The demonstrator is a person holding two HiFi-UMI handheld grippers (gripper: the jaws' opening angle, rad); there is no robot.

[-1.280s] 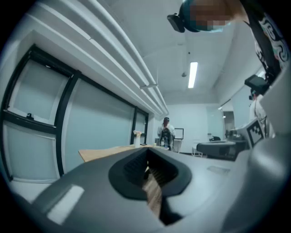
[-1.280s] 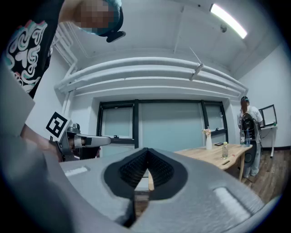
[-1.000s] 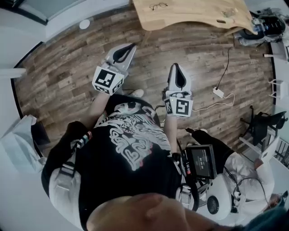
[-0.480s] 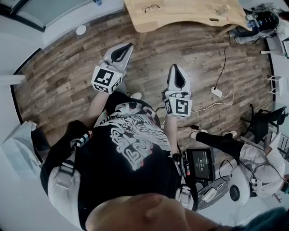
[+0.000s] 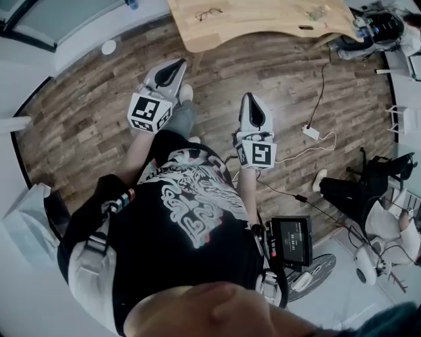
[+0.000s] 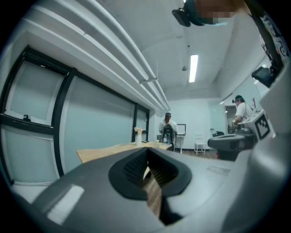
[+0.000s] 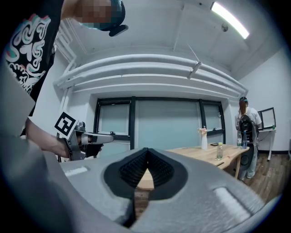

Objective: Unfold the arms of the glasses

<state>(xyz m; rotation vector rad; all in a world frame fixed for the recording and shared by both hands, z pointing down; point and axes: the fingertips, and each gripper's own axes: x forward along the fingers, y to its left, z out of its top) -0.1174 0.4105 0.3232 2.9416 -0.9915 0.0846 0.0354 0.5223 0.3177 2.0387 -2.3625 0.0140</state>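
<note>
the left gripper (image 5: 176,66) and the right gripper (image 5: 252,102) hang in front of the person's chest, over the plank floor (image 5: 85,112). each has its jaws drawn together at the tips with nothing between them, so neither is ready to take anything. a white power strip (image 5: 309,132) and its cable lie on the floor to the right, a likely snag for a foot. beyond, the wooden table (image 5: 263,23) carries the glasses (image 5: 208,13) near its left end, back from the near edge, too small to tell folded from open. the likely trouble is arriving with closed jaws and nudging the thin frame toward the left edge, or pinching a lens rather than an arm.
</note>
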